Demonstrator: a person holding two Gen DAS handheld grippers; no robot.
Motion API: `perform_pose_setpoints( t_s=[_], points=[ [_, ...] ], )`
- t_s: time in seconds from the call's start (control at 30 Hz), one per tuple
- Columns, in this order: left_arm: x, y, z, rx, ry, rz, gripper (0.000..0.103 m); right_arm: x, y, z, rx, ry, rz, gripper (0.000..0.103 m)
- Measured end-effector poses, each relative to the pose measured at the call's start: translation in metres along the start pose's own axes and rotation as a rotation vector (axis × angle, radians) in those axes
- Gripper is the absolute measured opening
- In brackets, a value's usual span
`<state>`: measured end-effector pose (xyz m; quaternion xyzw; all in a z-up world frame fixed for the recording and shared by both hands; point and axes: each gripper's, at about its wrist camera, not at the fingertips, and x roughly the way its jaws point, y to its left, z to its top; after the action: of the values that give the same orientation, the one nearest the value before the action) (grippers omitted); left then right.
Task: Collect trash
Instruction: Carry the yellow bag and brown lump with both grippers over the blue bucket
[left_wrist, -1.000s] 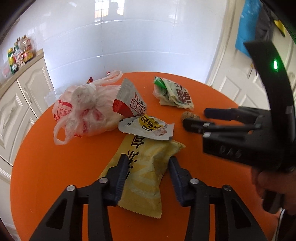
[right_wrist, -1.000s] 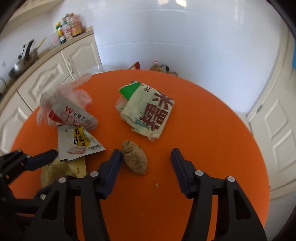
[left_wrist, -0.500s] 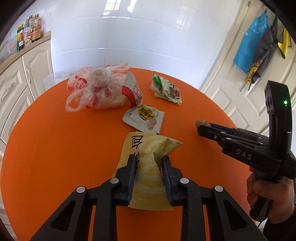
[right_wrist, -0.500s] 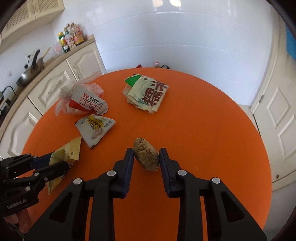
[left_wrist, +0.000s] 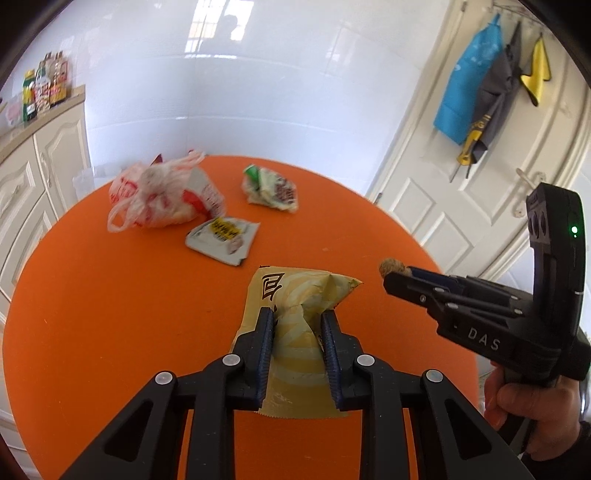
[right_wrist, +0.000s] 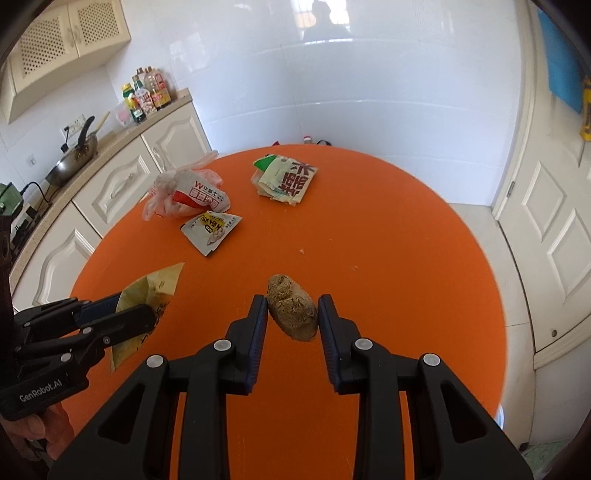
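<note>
My left gripper (left_wrist: 297, 318) is shut on a yellow snack bag (left_wrist: 295, 347) and holds it above the round orange table (left_wrist: 110, 314); the bag also shows in the right wrist view (right_wrist: 147, 295). My right gripper (right_wrist: 292, 307) is shut on a brown crumpled lump (right_wrist: 291, 312), lifted off the table; its tip shows in the left wrist view (left_wrist: 391, 266). On the table lie a white and yellow wrapper (left_wrist: 223, 240), a tied plastic bag of trash (left_wrist: 162, 195) and a green and white crumpled packet (left_wrist: 271, 190).
White cabinets (right_wrist: 122, 184) with bottles (right_wrist: 147, 94) and a pan (right_wrist: 74, 157) stand to the left. A white door (left_wrist: 480, 192) with hanging cloths (left_wrist: 476, 77) is at the right. A tiled wall (right_wrist: 369, 92) lies behind the table.
Both grippers have shut, the left on the yellow bag and the right on the brown lump, and both have risen and drawn back from the table.
</note>
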<state>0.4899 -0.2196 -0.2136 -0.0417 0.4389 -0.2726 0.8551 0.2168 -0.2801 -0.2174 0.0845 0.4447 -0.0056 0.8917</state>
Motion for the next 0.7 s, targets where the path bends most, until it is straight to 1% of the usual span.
perform_pose_setpoints(
  t_s=[0.07,0.1,0.27,0.3,0.37,0.47,0.5,0.57,0.6,0.67,0.7],
  points=[
    [-0.003,-0.008,0.003,0.012,-0.014,-0.007,0.021,-0.013,-0.005,-0.002,0.006,-0.019,-0.006,0.028],
    [-0.011,-0.009,0.003,0.019,-0.022,-0.011,0.021,-0.021,-0.008,-0.003,0.01,-0.031,-0.01,0.028],
    [-0.015,-0.039,0.016,0.064,-0.067,-0.032,0.021,-0.058,-0.023,-0.008,0.03,-0.089,-0.034,0.028],
    [-0.02,-0.037,0.014,0.073,-0.075,-0.038,0.021,-0.066,-0.027,-0.009,0.034,-0.101,-0.04,0.028],
    [-0.021,-0.051,0.016,0.093,-0.09,-0.047,0.021,-0.081,-0.034,-0.011,0.039,-0.124,-0.054,0.028],
    [-0.038,-0.071,0.008,0.118,-0.1,-0.062,0.021,-0.097,-0.045,-0.014,0.05,-0.145,-0.073,0.028],
    [-0.047,-0.072,0.0,0.123,-0.1,-0.069,0.021,-0.101,-0.049,-0.015,0.055,-0.15,-0.077,0.028],
    [-0.05,-0.075,-0.002,0.134,-0.101,-0.076,0.021,-0.108,-0.054,-0.018,0.065,-0.158,-0.082,0.028],
    [-0.065,-0.072,-0.008,0.138,-0.102,-0.079,0.021,-0.111,-0.056,-0.019,0.068,-0.161,-0.084,0.028],
    [-0.062,-0.076,-0.01,0.145,-0.1,-0.081,0.02,-0.114,-0.059,-0.022,0.072,-0.164,-0.086,0.028],
    [-0.08,-0.077,-0.015,0.147,-0.099,-0.081,0.02,-0.116,-0.061,-0.024,0.075,-0.165,-0.089,0.028]
  ],
)
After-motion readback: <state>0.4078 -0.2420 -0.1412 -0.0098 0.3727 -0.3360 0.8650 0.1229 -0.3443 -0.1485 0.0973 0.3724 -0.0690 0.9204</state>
